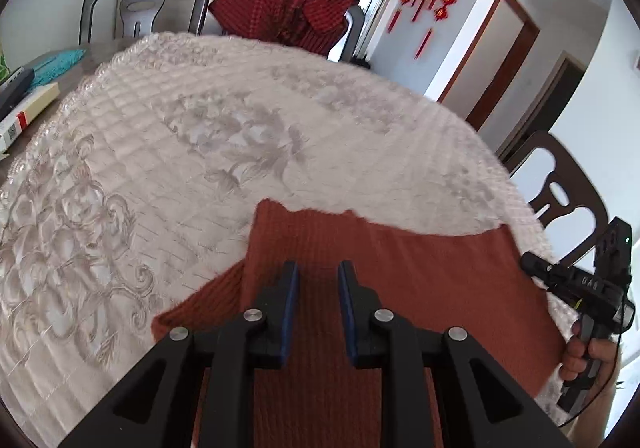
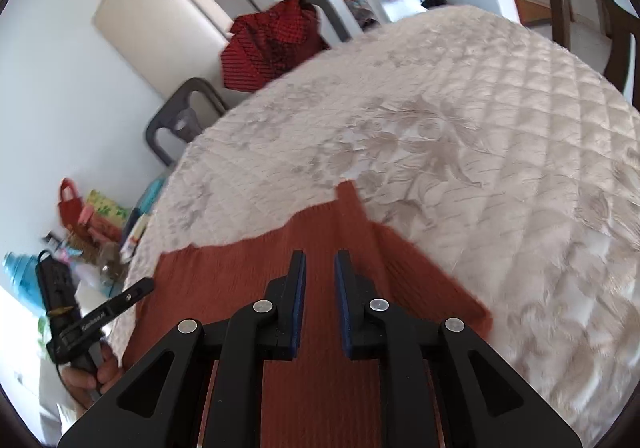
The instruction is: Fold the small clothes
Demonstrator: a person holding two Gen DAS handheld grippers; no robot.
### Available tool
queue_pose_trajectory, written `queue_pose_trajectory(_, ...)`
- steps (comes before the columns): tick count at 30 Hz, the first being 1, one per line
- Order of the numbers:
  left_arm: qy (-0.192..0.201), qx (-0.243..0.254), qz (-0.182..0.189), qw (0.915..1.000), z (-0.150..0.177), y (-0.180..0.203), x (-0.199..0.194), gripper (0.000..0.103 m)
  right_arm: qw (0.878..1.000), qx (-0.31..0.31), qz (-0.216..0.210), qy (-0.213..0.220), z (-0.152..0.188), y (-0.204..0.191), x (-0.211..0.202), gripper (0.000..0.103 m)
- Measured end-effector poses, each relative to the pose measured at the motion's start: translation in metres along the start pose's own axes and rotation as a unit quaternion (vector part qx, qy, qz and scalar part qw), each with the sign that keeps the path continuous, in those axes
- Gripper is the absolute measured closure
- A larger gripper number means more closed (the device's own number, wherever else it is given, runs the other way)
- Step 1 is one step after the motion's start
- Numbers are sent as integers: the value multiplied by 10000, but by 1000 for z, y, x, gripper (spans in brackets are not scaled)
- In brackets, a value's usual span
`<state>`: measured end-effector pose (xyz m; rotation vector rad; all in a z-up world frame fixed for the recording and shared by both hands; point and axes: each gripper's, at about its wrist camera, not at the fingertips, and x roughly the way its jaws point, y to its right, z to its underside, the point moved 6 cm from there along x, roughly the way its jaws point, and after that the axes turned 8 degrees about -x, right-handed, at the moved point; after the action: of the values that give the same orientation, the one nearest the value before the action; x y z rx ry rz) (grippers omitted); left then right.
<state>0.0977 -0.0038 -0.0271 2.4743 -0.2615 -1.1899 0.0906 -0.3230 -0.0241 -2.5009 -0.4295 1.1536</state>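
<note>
With the rust-red knit sweater [image 1: 400, 288] lying flat on the quilted counter [image 1: 200, 152] beneath both tools, the left gripper [image 1: 318, 276] and right gripper [image 2: 320, 266], jaws narrowly parted and empty, should probably pinch matching edges evenly before folding.

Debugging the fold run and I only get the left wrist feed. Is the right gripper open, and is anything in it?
Observer: The right gripper is open, with only the rust knit garment showing in the gap.
Operator: Sleeve on that side?
Observer: A sleeve fans out to the right of the fingers, lying flat on the quilted cover.
Operator: Anything behind my left gripper that I miss?
Observer: Clutter past the table's left edge: a red bag and a blue bottle.
</note>
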Motion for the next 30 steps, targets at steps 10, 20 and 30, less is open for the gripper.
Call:
queue_pose_trajectory(10, 119, -138, 128, 9998, 3, -6, -2, 80, 9984, 403, -328, 229, 1, 18, -1, 91)
queue_pose_trajectory(20, 276, 331, -423, 9982, 3, 14, -20, 80, 9989, -310, -211, 276, 0, -15, -21, 89)
queue_pose_trajectory(30, 214, 622, -827, 9944, 18, 13, -16, 72, 9870, -1600, -105, -137, 32, -63, -10, 89)
